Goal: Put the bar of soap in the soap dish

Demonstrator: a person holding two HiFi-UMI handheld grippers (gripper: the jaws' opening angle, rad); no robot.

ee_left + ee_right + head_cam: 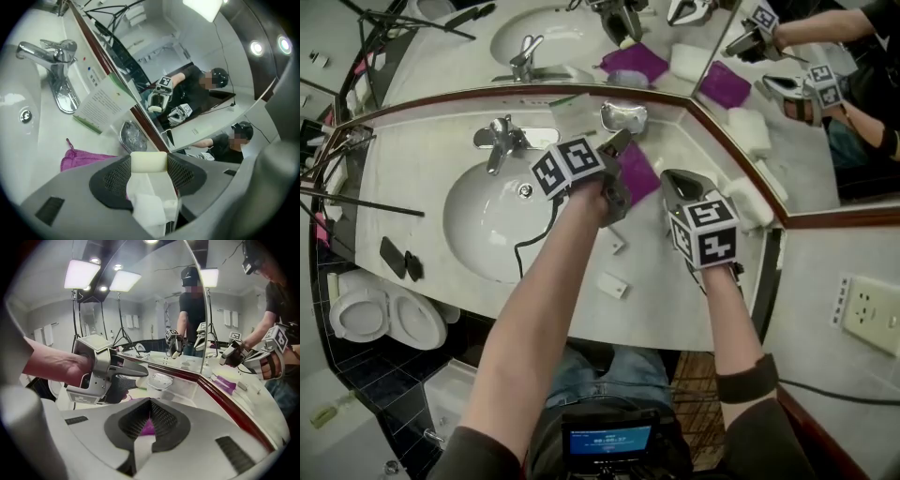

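A cream bar of soap (pixel 148 162), half in white paper, sits between the mesh pads of my left gripper (pixel 150 158), which is shut on it. In the head view that gripper (pixel 619 142) hangs over the counter just short of the silver soap dish (pixel 623 117). The dish (pixel 132 136) lies straight ahead of the soap, against the mirror's base, with nothing in it. My right gripper (pixel 677 180) is shut and holds nothing, to the right over a purple cloth (pixel 639 174). From its own view my right gripper (pixel 150 405) points at the dish (pixel 159 380), with the left gripper (pixel 138 371) beside it.
The sink basin (pixel 497 220) and chrome faucet (pixel 499 141) lie to the left. A leaflet (pixel 101 105) leans on the mirror beside the dish. A folded white towel (pixel 748 202) lies at the right corner. Small white packets (pixel 612 284) lie near the counter's front edge.
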